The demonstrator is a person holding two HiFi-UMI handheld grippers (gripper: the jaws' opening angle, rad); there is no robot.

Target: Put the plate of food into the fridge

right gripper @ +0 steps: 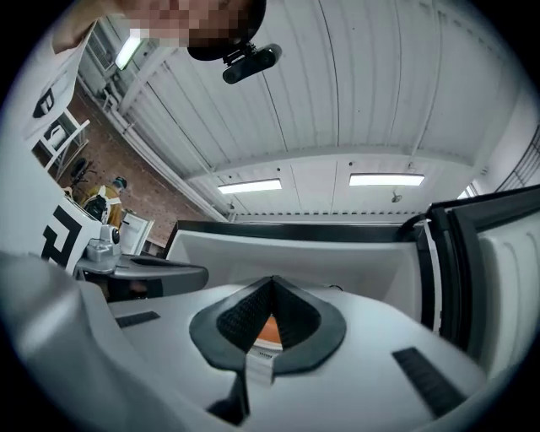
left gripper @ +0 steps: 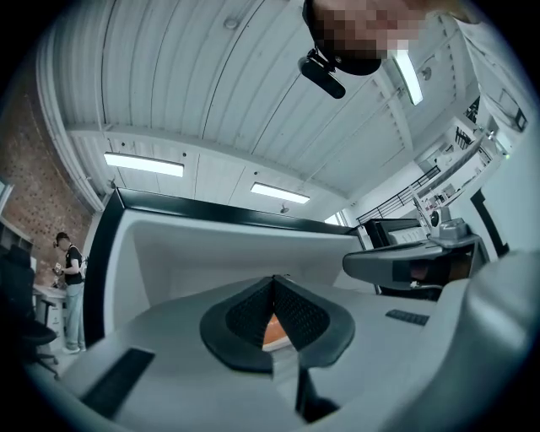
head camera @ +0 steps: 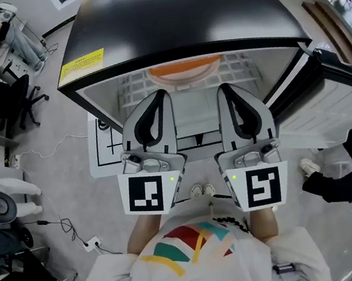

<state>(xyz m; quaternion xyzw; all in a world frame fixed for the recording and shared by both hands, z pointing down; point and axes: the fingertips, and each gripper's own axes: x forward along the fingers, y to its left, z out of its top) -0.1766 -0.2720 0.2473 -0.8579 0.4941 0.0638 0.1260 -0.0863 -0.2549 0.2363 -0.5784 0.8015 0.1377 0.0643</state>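
A: How are the hands held?

B: Both are low in front of the person's body, side by side and roughly parallel. The left gripper (head camera: 158, 95) and the right gripper (head camera: 225, 86) point forward into the open fridge (head camera: 176, 12). Their marker cubes (head camera: 147, 194) sit at the near end, close against the person's shirt (head camera: 198, 244). A bare forearm shows under each cube.

A: And the jaws?

B: Closed, both pairs. In the left gripper view the two dark pads meet at their tips, leaving only a small triangular gap lower down. The right gripper view shows the same. Nothing is pinched at either pair of tips.

A: Where is the plate, then?

B: The orange plate (head camera: 185, 70) lies on the white wire shelf (head camera: 132, 87) inside the fridge, just under the black top edge. It sits ahead of the two grippers and between their lines, roughly centred. Each gripper view shows a patch of orange through the gap behind the pads, so the plate is straight ahead of both.

A: Do the tips touch it?

B: They are very near its front rim, but I cannot tell whether they touch it. What is on the plate I cannot make out either.

A: The door?

B: The door (head camera: 346, 95) stands swung open on the person's right.
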